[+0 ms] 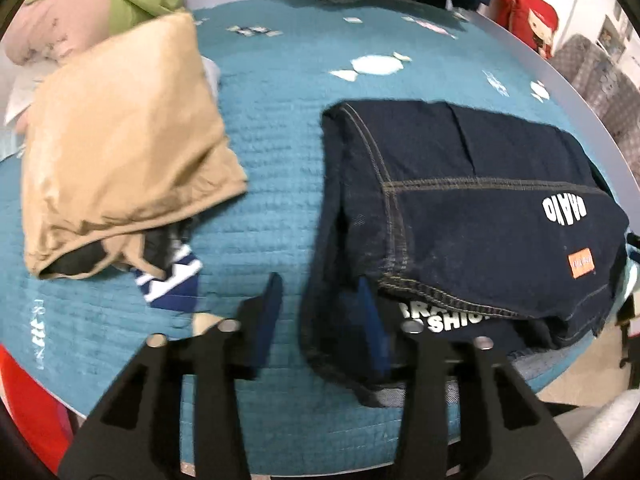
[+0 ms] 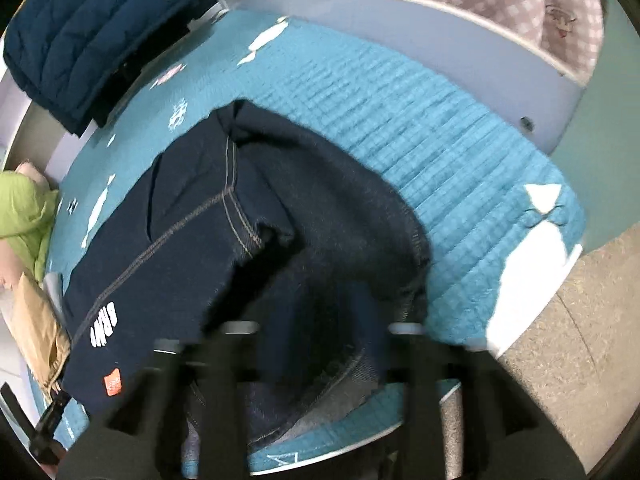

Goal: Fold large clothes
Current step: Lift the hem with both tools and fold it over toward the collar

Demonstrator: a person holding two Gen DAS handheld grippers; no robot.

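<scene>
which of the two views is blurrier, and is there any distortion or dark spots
Right wrist view is blurrier: the right gripper is smeared, and its shadow darkens the denim garment under it. Left wrist view is sharper, with the left gripper and the stitching crisp and only the tan garment soft. Both are fisheye: the table rim bows and the corners go black.
</scene>
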